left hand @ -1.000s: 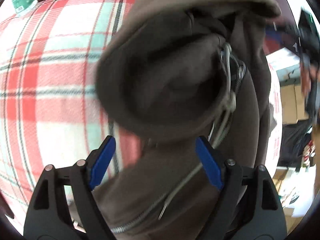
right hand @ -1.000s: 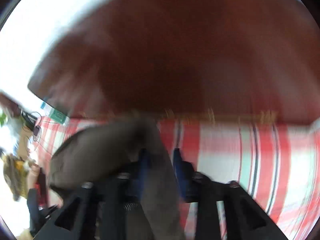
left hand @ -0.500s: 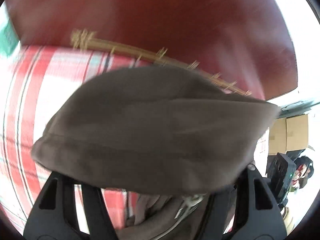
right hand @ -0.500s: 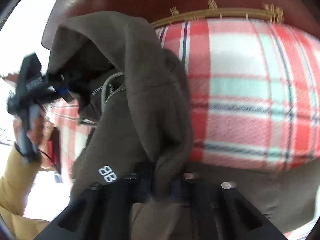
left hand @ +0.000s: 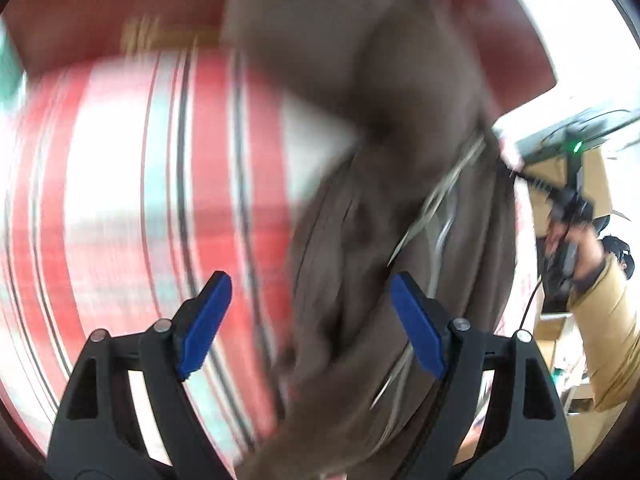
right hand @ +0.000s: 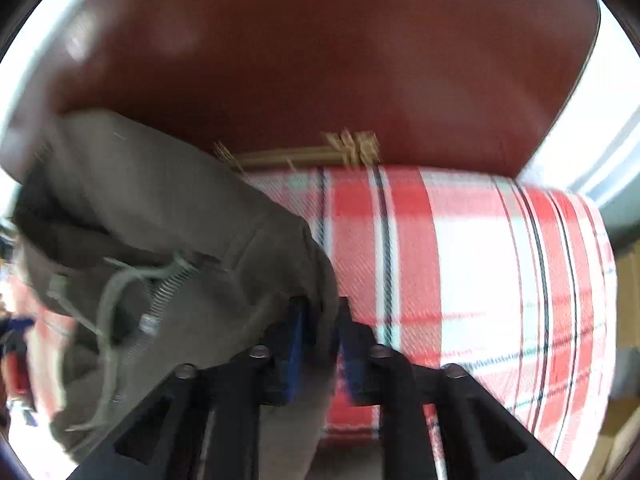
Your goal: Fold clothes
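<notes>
Your left gripper (left hand: 310, 322) is opening, its blue pads (left hand: 206, 322) wide apart, and the brown hoodie (left hand: 384, 184) hangs between them, but the blur hides whether a pad touches it. The hoodie hangs above the red and white checked sheet (left hand: 132, 184). Its zipper (right hand: 168, 284) and cord (right hand: 106, 312) dangle on the left in your right wrist view. Your right gripper (right hand: 320, 320) is pinching a fold of the hoodie, though its jaws are starting to open. Behind the sheet stands a dark red headboard (right hand: 320, 60).
</notes>
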{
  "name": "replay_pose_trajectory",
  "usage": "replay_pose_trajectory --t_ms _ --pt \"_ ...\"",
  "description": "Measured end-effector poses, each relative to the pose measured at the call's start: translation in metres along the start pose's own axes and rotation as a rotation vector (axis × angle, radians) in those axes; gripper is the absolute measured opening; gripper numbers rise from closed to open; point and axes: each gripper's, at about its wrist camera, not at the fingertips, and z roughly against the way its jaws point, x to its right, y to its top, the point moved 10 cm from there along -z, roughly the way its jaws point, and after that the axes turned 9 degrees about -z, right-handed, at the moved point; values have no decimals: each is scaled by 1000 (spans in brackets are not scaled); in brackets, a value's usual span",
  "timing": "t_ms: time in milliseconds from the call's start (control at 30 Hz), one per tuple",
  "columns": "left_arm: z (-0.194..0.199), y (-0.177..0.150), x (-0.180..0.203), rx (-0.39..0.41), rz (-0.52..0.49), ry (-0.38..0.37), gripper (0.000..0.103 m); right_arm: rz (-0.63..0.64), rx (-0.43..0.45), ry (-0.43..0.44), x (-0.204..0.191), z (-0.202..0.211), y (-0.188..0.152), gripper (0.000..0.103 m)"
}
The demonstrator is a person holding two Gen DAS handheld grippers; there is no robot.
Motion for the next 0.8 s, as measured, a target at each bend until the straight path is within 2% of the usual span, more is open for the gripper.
replay_pose_trajectory --t_ms 33,67,167,233,300,367,433,500,533,633,667,733,767,800 --pt "-5 -14 -1 -23 13 -9 83 -2 -3 6 -4 1 -6 40" --pt "-7 -27 1 -39 24 -20 83 -8 14 12 -5 10 -11 46" --pt "-17 -50 8 -66 47 -57 83 -34 58 81 -15 43 -31 54" --pt "-26 -58 16 -74 59 -84 83 -23 38 196 -37 65 -58 61" --pt "-32 -52 19 -74 78 -90 81 38 -41 319 -69 85 -101 65" --pt "-40 -51 19 -81 108 -83 78 134 -134 383 -99 96 -144 67" --pt "-41 -49 18 -80 125 -74 70 258 -202 409 -124 102 -186 69" --pt "-37 -49 19 -68 139 -70 56 349 -268 398 -139 105 -227 73" --pt "-35 -48 20 -61 146 -69 54 350 -300 400 -141 99 -242 73" --pt "-27 -55 17 -59 174 -63 54 222 -375 403 -127 87 -278 75" --pt "-24 -59 15 -63 185 -60 54 142 -413 438 -121 86 -288 77" --pt "-25 -74 15 -84 216 -88 61 -1 -466 489 -109 76 -299 82" --pt "-26 -82 11 -100 230 -95 73 -70 -487 511 -104 69 -303 82" --pt "-24 -87 11 -107 235 -96 77 -129 -497 557 -106 67 -306 83"
